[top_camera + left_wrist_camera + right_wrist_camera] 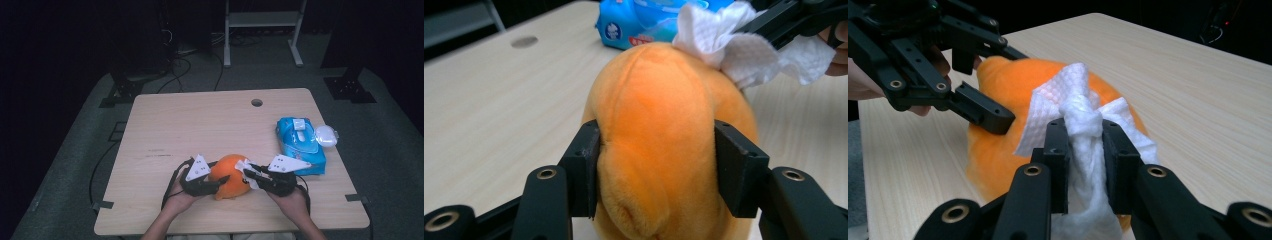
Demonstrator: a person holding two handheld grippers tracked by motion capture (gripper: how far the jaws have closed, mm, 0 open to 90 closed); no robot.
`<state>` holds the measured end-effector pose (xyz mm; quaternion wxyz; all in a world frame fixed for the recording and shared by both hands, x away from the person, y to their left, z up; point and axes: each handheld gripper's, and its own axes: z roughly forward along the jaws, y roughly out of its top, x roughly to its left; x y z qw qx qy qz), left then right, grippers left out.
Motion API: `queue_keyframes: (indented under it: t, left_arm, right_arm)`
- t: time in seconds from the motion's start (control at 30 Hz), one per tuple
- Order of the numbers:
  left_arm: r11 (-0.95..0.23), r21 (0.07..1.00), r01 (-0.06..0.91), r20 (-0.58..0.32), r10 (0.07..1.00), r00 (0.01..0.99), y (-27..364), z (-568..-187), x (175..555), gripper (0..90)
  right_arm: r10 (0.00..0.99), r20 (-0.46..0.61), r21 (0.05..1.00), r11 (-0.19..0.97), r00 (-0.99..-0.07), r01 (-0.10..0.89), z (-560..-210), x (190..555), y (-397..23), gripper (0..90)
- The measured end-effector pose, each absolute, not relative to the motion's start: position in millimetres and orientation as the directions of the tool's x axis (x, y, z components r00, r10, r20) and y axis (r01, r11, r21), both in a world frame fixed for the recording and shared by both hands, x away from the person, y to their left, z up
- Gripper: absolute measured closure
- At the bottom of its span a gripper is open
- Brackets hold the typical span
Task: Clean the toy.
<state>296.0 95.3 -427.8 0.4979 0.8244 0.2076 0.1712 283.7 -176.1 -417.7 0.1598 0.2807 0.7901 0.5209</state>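
Observation:
An orange plush toy (231, 175) lies near the table's front edge, between the two hands. My left gripper (220, 182) is shut on it from the left. In the left gripper view both pads (586, 165) press into the toy's (664, 140) sides. My right gripper (250, 172) comes in from the right, shut on a crumpled white wipe (246, 169). In the right gripper view the wipe (1068, 95) is bunched between my jaws and rests on top of the toy (998, 150), with the left gripper (985, 90) beyond it.
A blue pack of wipes (300, 145) lies at the right of the wooden table (200, 125), with a white rounded object (326, 135) beside it at the edge. A round cable hole (257, 102) sits near the far edge. A white frame stands on the floor behind.

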Motion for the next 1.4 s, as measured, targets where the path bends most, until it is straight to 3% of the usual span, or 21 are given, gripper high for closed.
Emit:
queue_keyframes:
  t: [0.07,0.17,0.23,0.33,0.4,0.5,0.6,0.67,0.7,0.77,0.87,0.9,1.03,1.13,1.2,1.3,1.4]
  left_arm:
    - [-0.395,0.893,0.213,0.022,0.512,0.859,98,-431,299,35.8]
    - [-0.314,0.887,0.338,-0.12,0.55,0.826,104,-432,308,14.6]
    - [-0.312,0.872,0.378,-0.164,0.542,0.825,105,-435,311,15.3]
    - [-0.348,0.879,0.326,-0.105,0.526,0.844,102,-439,306,30.7]
    - [-0.379,0.885,0.271,-0.052,0.498,0.865,98,-437,301,36.0]
    - [-0.416,0.883,0.218,0.002,0.467,0.884,92,-434,294,36.1]
    - [-0.404,0.889,0.216,-0.014,0.446,0.895,92,-433,294,34.4]
    - [-0.376,0.89,0.256,-0.062,0.457,0.887,93,-432,298,25.3]
    - [-0.352,0.886,0.301,-0.106,0.477,0.872,95,-431,302,14.1]
    - [-0.335,0.866,0.372,-0.176,0.492,0.852,97,-435,307,10.4]
    - [-0.332,0.863,0.381,-0.194,0.479,0.856,98,-442,307,18.0]
    - [-0.344,0.869,0.356,-0.163,0.481,0.862,97,-441,305,31.2]
    - [-0.385,0.902,0.196,0.025,0.5,0.866,93,-432,296,40.6]
    - [-0.434,0.894,0.11,0.138,0.499,0.855,87,-428,289,39.8]
    - [-0.437,0.891,0.119,0.124,0.486,0.865,87,-430,288,37.7]
    - [-0.397,0.899,0.183,0.034,0.482,0.876,89,-433,293,26.9]
    - [-0.401,0.898,0.18,0.04,0.482,0.875,89,-433,293,30.9]
  right_arm:
    - [0.61,0.043,0.909,0.304,-0.791,0.284,-421,285,-176,75.0]
    - [0.598,0.056,0.905,0.308,-0.8,0.293,-427,283,-174,75.1]
    - [0.597,0.057,0.905,0.308,-0.8,0.294,-427,282,-173,75.1]
    - [0.587,0.067,0.907,0.301,-0.807,0.294,-423,280,-169,75.1]
    - [0.571,0.076,0.919,0.278,-0.817,0.28,-416,280,-168,75.1]
    - [0.588,0.06,0.922,0.278,-0.807,0.271,-412,283,-169,75.2]
    - [0.614,0.093,0.914,0.259,-0.784,0.312,-416,291,-180,75.2]
    - [0.61,0.108,0.91,0.257,-0.785,0.326,-420,292,-183,75.2]
    - [0.611,0.085,0.907,0.28,-0.787,0.315,-420,289,-181,75.2]
    - [0.61,0.087,0.907,0.278,-0.787,0.315,-420,289,-181,75.2]
    - [0.608,0.094,0.907,0.274,-0.788,0.319,-420,289,-181,75.2]
    - [0.613,0.092,0.91,0.268,-0.785,0.316,-418,288,-179,75.2]
    - [0.596,0.098,0.925,0.242,-0.797,0.294,-409,285,-174,75.2]
    - [0.586,0.09,0.931,0.239,-0.805,0.277,-403,287,-169,75.1]
    - [0.588,0.094,0.927,0.242,-0.804,0.285,-405,288,-170,75.2]
    - [0.602,0.099,0.914,0.259,-0.792,0.311,-416,291,-175,75.2]
    - [0.611,0.104,0.915,0.25,-0.785,0.316,-414,287,-175,75.2]
